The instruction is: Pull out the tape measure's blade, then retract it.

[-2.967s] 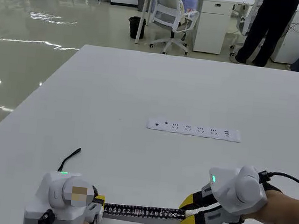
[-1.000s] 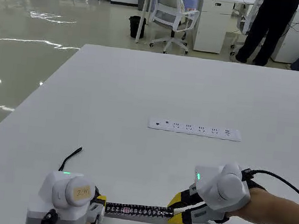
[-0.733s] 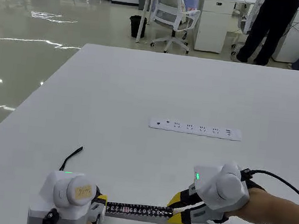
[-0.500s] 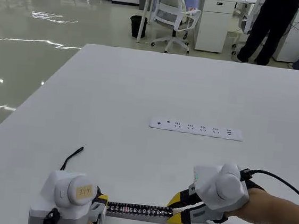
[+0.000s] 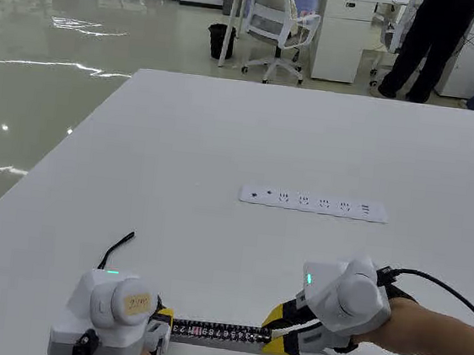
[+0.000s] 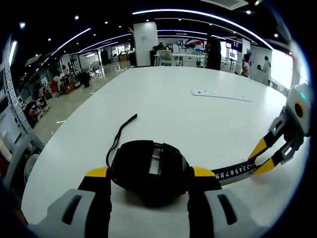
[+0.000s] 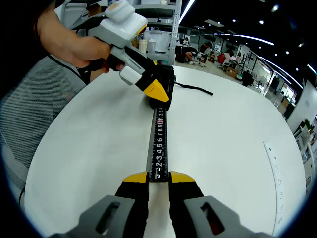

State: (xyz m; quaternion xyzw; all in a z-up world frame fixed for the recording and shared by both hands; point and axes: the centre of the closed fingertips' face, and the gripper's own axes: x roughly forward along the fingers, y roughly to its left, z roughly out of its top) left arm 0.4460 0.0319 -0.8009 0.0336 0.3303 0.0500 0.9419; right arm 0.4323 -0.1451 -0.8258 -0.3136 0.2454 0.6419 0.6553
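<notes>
Left gripper, nearest the viewer: its two yellow-tipped jaws are drawn in against opposite sides of the black tape measure and hold it. The tape measure sits on the white table, close to the table's near edge.

The blade is partly pulled out. It runs straight from the tape measure toward the person's right, low along the tabletop with its numbers facing up.

Right gripper, at the end of the blade away from the tape measure: its jaws stand only a blade's width apart. One yellow tip sits against each edge of the blade's free end, gripping it. A bare hand carries this gripper.

A thin black cord trails from the tape measure across the table on its far left side.

A white power strip lies flat well beyond the tape measure, roughly parallel to the blade.

Far beyond the tape measure, past the table's far edge, stand a white office chair, a dark bin, a white desk and a person in dark clothes on a glossy floor.
</notes>
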